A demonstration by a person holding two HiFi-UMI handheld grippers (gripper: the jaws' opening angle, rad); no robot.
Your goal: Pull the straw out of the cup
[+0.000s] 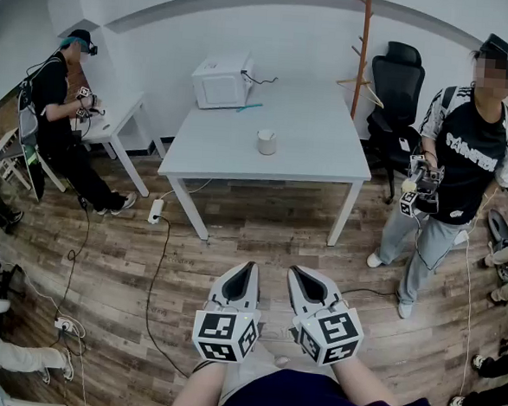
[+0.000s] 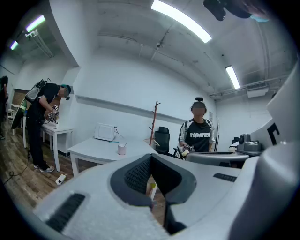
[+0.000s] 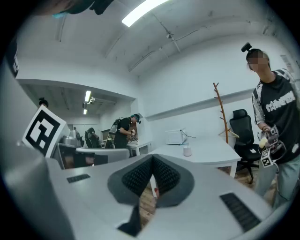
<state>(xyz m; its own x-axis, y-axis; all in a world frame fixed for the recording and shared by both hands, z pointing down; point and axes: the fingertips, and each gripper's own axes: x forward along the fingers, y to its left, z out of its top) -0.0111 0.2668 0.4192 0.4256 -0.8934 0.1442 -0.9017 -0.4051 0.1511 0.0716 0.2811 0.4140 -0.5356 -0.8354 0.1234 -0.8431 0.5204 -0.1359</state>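
Observation:
A small white cup (image 1: 266, 142) with a thin straw stands upright near the middle of the white table (image 1: 309, 158), far ahead of me. Both grippers are held low over the wooden floor, well short of the table. My left gripper (image 1: 248, 269) and my right gripper (image 1: 295, 273) sit side by side, each shut with nothing between its pads. In the left gripper view the cup (image 2: 122, 149) shows small above the shut left gripper (image 2: 151, 160). In the right gripper view the cup (image 3: 187, 151) is far beyond the shut right gripper (image 3: 153, 160).
A white microwave (image 1: 221, 80) and a teal stick (image 1: 249, 107) lie at the table's back. A person with grippers (image 1: 460, 169) stands to the right, another person (image 1: 57, 106) at a small side table on the left. A black chair (image 1: 397, 86), a coat stand (image 1: 362, 49) and floor cables (image 1: 155, 210) surround the table.

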